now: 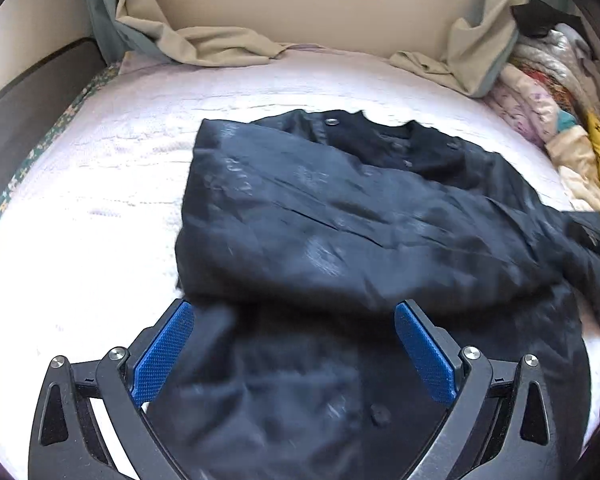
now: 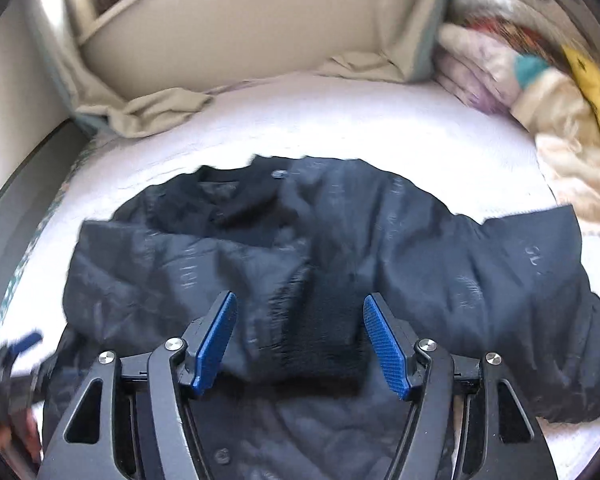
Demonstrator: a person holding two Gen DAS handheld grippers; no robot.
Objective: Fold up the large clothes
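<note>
Between the right gripper (image 2: 300,340) fingers sits the ribbed black cuff (image 2: 320,344) of a sleeve laid over the dark jacket (image 2: 228,264), jaws parted, pads not pressing it. Left gripper (image 1: 294,344) is spread wide over the jacket's lower front, empty. Jacket lies mid-bed on the white bedspread (image 1: 100,200). I'd guess sleeves are in, so next grab the hem at both corners evenly and bring it up to the collar. Faint lettering on the fabric, too blurred to read
</note>
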